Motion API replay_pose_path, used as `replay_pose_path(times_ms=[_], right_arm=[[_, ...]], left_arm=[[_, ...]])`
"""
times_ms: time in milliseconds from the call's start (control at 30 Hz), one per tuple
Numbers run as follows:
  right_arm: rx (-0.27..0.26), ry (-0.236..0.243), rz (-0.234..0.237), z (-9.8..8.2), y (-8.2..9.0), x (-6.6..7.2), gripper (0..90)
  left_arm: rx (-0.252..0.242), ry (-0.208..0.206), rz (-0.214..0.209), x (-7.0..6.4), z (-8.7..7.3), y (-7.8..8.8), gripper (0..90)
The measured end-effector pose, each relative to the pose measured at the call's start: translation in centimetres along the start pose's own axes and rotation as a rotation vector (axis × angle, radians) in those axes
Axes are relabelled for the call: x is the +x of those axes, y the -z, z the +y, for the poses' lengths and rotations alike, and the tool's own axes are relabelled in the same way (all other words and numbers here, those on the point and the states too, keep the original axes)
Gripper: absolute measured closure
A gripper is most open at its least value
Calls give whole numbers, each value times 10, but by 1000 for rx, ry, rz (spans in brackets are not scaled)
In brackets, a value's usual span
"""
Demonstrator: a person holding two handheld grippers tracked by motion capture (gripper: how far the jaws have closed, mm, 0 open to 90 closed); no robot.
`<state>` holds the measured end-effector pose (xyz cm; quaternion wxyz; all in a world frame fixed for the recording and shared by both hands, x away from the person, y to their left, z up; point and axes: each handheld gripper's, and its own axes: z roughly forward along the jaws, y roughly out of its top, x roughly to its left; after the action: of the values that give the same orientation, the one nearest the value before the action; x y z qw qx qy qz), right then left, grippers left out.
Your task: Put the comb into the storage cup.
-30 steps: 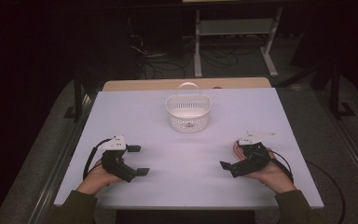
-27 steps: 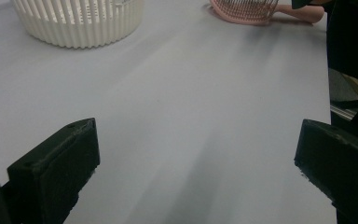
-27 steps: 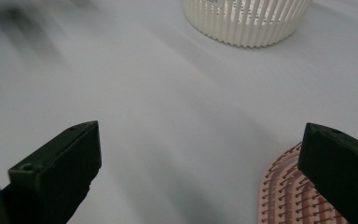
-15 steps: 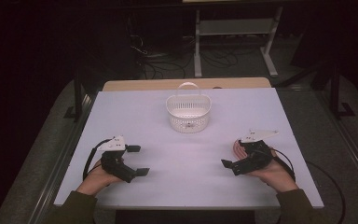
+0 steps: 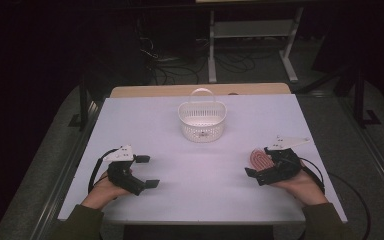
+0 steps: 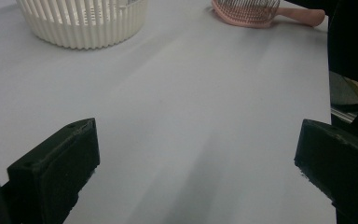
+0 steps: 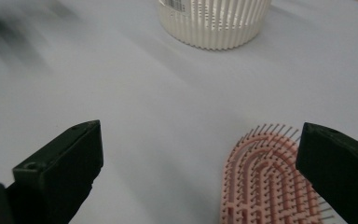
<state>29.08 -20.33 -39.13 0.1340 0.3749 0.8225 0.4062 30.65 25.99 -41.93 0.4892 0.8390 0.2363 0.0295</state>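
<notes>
A dark room with cables and a metal stand [image 5: 250, 30] on the floor lies beyond a white rectangular table [image 5: 200, 200]. At the far centre of the table stands a white ribbed plastic basket with a looped handle [image 5: 202, 120]; in the left gripper view its slatted wall [image 6: 81, 21] sits at upper left.

At the near right lies a pink oval plastic hairbrush [image 5: 261, 158], bristles up. Its long axis runs roughly near-to-far; the head points away from the person, toward the far left, and the handle [image 6: 303, 15] extends to the right.

The right gripper [image 5: 261, 167], held in a hand [image 5: 300, 185], rests just beside the brush head [image 7: 270, 182], jaws spread wide and gripping nothing. The left gripper [image 5: 147, 171] rests at near left, well apart from the brush, jaws likewise wide and empty.
</notes>
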Motion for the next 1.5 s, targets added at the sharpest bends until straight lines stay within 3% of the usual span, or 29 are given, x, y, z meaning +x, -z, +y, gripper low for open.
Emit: replay_pose_path(times_ms=[1500], right_arm=[[-6,-95,-129,-17,38,-40,3]], left_arm=[[-8,1,-12,-1,0,0,0]])
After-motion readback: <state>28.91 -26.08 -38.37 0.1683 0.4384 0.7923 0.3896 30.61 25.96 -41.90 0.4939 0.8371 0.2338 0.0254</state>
